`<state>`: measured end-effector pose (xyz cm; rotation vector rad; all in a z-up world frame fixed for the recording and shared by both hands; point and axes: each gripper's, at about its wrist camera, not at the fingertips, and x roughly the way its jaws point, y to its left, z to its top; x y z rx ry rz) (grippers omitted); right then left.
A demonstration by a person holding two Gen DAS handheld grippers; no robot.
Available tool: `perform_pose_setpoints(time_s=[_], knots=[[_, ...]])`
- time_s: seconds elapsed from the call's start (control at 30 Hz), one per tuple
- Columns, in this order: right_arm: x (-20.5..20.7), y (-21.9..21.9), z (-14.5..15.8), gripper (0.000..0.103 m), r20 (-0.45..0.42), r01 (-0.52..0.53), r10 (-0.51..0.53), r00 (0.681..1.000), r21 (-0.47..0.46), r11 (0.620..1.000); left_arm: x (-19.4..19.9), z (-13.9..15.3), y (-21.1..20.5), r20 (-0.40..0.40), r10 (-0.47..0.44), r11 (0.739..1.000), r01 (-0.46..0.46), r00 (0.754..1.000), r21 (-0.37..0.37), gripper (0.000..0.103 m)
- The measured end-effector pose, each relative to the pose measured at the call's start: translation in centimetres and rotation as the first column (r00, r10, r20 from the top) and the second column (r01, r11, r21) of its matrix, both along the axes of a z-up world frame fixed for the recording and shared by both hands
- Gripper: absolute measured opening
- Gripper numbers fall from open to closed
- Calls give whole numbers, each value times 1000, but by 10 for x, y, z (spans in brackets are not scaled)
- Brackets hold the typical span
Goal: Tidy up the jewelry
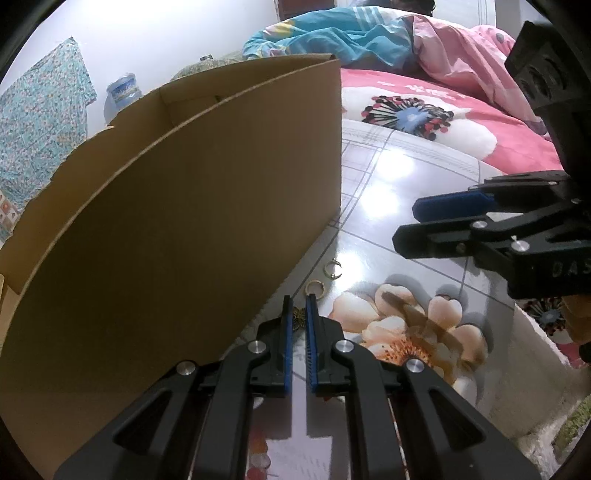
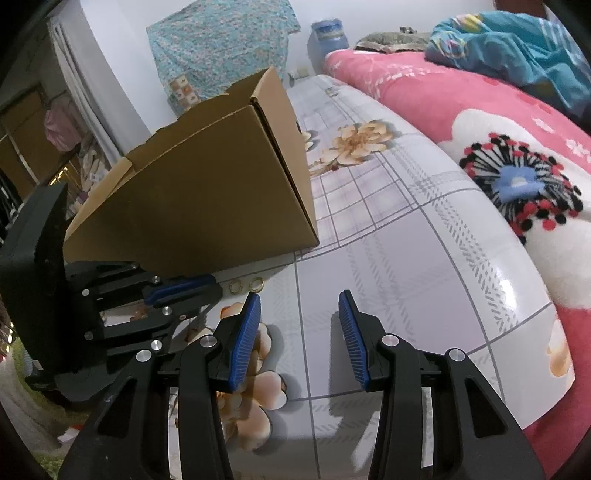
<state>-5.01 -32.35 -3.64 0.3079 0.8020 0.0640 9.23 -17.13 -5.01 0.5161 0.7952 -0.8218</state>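
Note:
My left gripper (image 1: 298,308) is shut on a small dark gold ornament (image 1: 298,318) that lies on the glossy tablecloth (image 1: 388,206), close to the wall of a cardboard box (image 1: 177,221). Just beyond its tips lies a gold ring (image 1: 315,289), and a little farther a crescent-shaped gold hoop (image 1: 332,270). In the right wrist view the left gripper (image 2: 216,286) reaches in from the left beside the same two gold pieces (image 2: 235,286) (image 2: 256,283). My right gripper (image 2: 299,299) hovers over the cloth (image 2: 406,258), open, with nothing between its fingers. It also shows as the right gripper (image 1: 410,225) in the left wrist view.
The open cardboard box (image 2: 207,192) stands on the left half of the table. A pink flowered blanket (image 2: 517,173) and a blue cloth (image 2: 517,48) lie on the bed beyond the table's right edge. A water jug (image 2: 328,33) stands by the far wall.

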Motion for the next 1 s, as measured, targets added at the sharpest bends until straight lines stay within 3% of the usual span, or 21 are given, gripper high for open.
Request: perform_pose_setpoints(time_s=[0.43,0.9,1.0], knots=[[31,26,-4,24,-11,-134,133,991,-117,984,-9,13,27,-22,101,993,-102,995,-57,6],[42,56,-9,17,-38,-227,225,974,-281,932,-12,15,37,-42,118,989,-121,992,-86,6],[43,58,-9,10,-41,-223,220,975,-283,933,-11,15,39,-43,116,989,-120,992,-87,6]])
